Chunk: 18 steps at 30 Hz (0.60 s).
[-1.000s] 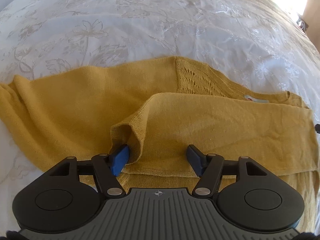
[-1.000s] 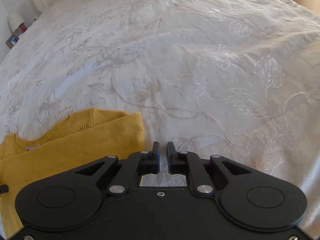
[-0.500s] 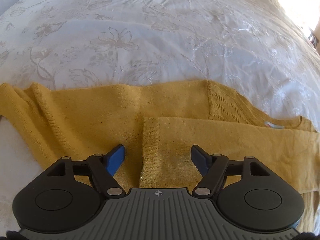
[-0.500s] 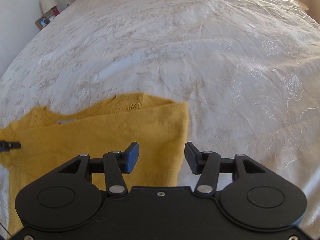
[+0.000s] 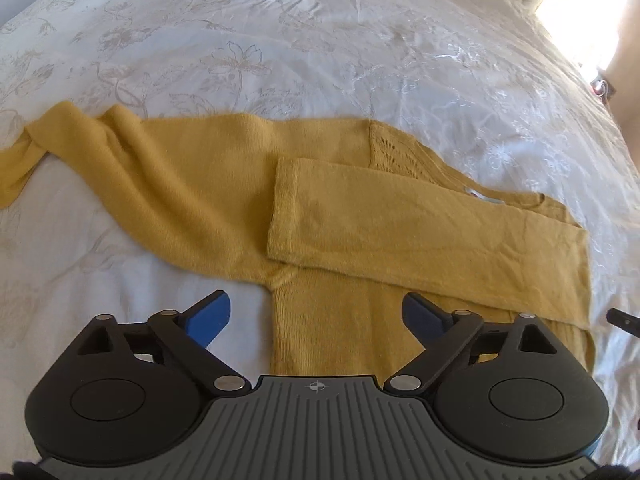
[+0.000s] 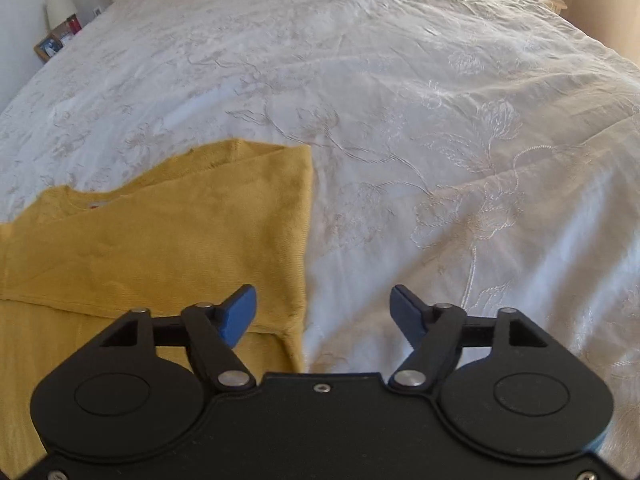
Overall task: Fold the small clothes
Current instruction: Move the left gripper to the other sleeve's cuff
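Both grippers stand wide with nothing between their blue pads, and their jaws have just been opening. Left gripper (image 5: 316,316) hangs over the lower body of the yellow sweater (image 5: 224,184), pointing steeply down, one pad above the white bedspread (image 5: 360,40) and the other above the knit. Right gripper (image 6: 322,312) tilts down over the sweater's (image 6: 160,240) right edge, one pad above the fabric, the other above the bare bedspread (image 6: 440,120). The sweater lies flat on the bed, one sleeve (image 5: 420,228) folded across the chest, the other sleeve (image 5: 100,148) stretched out to the left. A small label (image 5: 480,197) shows inside the neckline; its writing is too small to read. A framed picture (image 6: 50,46) stands on a bedside stand, blurred
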Each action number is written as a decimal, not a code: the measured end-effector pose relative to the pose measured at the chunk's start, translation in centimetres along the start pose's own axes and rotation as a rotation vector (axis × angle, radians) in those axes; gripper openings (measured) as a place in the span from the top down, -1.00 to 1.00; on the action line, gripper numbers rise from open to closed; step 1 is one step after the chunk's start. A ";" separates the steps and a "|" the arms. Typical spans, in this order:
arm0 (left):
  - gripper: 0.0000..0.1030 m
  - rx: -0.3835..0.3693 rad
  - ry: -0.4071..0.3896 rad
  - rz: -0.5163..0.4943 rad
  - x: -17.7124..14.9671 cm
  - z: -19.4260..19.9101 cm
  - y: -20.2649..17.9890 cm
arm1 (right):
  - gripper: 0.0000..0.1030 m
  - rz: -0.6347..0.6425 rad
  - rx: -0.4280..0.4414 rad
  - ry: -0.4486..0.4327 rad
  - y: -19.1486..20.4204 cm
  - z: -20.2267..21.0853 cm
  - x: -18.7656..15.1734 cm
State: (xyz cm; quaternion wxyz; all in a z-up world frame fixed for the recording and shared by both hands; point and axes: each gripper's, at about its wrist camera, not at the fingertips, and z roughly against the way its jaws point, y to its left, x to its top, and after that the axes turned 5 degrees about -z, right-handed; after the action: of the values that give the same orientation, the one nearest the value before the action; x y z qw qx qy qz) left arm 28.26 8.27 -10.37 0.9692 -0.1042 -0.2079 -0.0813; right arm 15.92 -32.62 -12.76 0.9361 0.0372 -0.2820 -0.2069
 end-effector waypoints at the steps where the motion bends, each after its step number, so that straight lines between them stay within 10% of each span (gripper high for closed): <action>1: -0.85 -0.012 0.001 0.007 -0.5 0.5 0.1 | -0.65 0.011 0.015 -0.004 0.6 0.4 -0.4; 18: -0.85 0.063 -0.049 0.101 -7.2 7.6 1.9 | -0.99 0.257 0.309 0.093 8.9 3.9 -8.7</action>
State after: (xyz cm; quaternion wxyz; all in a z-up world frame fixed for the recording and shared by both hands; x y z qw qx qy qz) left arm 19.22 12.68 -6.98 0.9695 -0.0859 -0.2285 -0.0228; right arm 10.47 -20.76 -12.33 0.9499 0.1538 -0.2695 -0.0382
